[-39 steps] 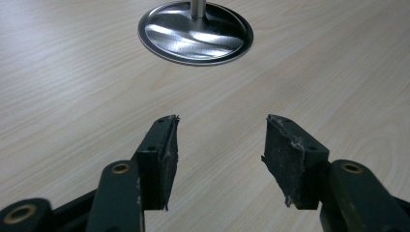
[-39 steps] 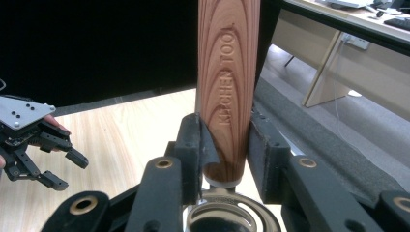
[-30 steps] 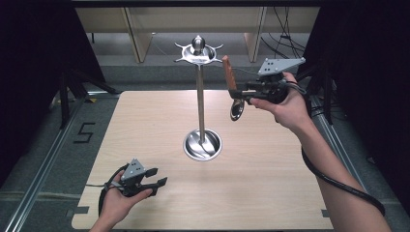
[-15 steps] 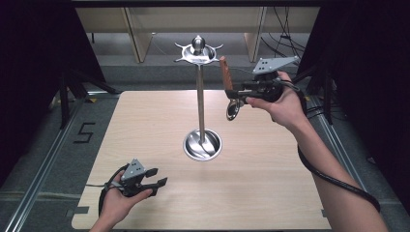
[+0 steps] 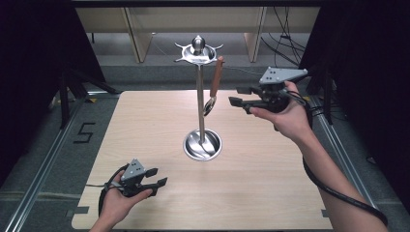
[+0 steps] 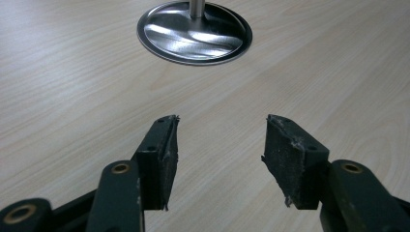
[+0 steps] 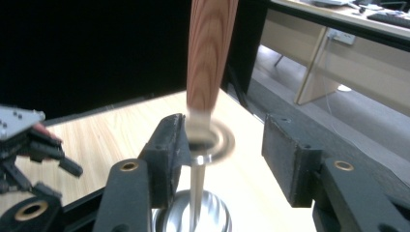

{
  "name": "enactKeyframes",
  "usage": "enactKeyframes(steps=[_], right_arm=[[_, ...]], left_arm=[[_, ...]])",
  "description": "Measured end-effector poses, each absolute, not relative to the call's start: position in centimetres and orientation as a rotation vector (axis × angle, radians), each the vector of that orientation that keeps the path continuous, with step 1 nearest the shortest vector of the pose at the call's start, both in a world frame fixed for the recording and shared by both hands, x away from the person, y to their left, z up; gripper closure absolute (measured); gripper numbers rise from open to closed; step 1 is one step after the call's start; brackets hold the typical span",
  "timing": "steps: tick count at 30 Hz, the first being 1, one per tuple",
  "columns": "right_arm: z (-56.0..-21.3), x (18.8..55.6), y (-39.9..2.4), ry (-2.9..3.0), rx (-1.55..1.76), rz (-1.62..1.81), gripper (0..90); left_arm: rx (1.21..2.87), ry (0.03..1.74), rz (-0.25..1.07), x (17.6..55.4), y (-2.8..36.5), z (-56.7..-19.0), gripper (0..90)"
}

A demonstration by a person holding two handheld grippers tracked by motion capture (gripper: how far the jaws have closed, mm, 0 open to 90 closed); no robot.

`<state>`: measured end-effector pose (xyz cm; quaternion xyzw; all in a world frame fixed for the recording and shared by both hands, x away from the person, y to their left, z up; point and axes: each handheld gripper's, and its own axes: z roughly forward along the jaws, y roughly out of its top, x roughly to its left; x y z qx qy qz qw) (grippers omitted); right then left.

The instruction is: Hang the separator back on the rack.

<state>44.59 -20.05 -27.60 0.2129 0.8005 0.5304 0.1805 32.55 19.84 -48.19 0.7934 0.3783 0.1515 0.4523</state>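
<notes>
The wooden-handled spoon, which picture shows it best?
The high view: the whole spoon hangs from the stand's top. The right gripper view shows its handle close up, its bowl blurred. The left gripper view shows the stand's base.

Grey floor (image 5: pixel 159 48) – black curtains (image 5: pixel 34 58) flank both sides; light wooden furniture (image 5: pixel 140 29) stands beyond the desk (image 5: pixel 270 193).

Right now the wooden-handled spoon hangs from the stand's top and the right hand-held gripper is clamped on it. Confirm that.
Not clamped. The right hand-held gripper has just been opening; the right gripper view shows its pads apart beside the spoon, which hangs from the stand.
</notes>
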Motion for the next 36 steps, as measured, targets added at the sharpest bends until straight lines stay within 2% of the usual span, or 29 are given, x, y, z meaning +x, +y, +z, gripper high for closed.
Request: enactKeyframes(steps=[16, 36], right_arm=[[-34.7, 38.5, -25.8, 2.264, 0.750, 1.449, 46.5], [-42.5, 34.4, -30.6, 2.318, 0.941, 1.367, 44.0]], left_arm=[[1.952, 0.942, 0.363, 32.6, 19.8, -48.3, 45.1], [1.957, 0.946, 0.369, 32.6, 19.6, -48.6, 44.7]])
